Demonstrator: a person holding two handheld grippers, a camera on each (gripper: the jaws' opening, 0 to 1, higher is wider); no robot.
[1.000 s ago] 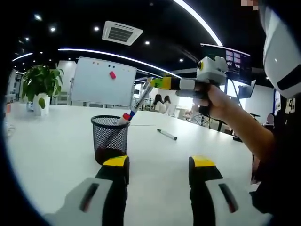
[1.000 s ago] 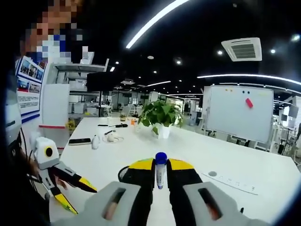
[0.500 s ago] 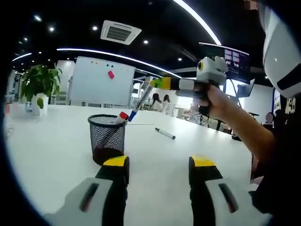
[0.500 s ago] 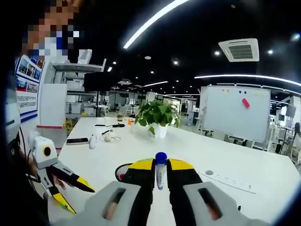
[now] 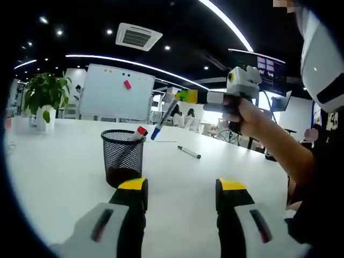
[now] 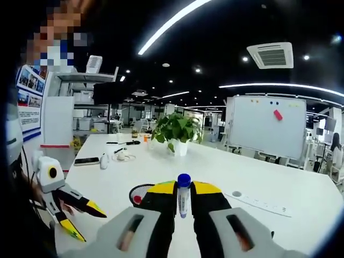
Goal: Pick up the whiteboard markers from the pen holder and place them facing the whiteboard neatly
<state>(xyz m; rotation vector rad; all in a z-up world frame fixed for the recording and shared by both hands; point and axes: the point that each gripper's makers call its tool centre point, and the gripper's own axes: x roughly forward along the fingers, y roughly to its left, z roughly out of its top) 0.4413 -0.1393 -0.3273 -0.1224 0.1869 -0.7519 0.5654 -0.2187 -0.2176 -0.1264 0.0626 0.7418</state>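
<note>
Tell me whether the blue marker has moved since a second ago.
Yes. In the left gripper view the blue marker, held by the right hand-held gripper, has risen clear of the pen holder; earlier its tip overlapped the rim.

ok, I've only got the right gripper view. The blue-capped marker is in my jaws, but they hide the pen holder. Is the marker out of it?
Observer: Yes. In the left gripper view the right gripper holds the marker slanted, blue cap lowest, just beside the pen holder rim and outside it.
Operator: Any marker already laid down?
Observer: One black marker lies flat on the table, beyond the holder.
Operator: What's left in the holder?
Observer: A red-capped marker leans on its rim; I can't tell whether there are more.
</note>
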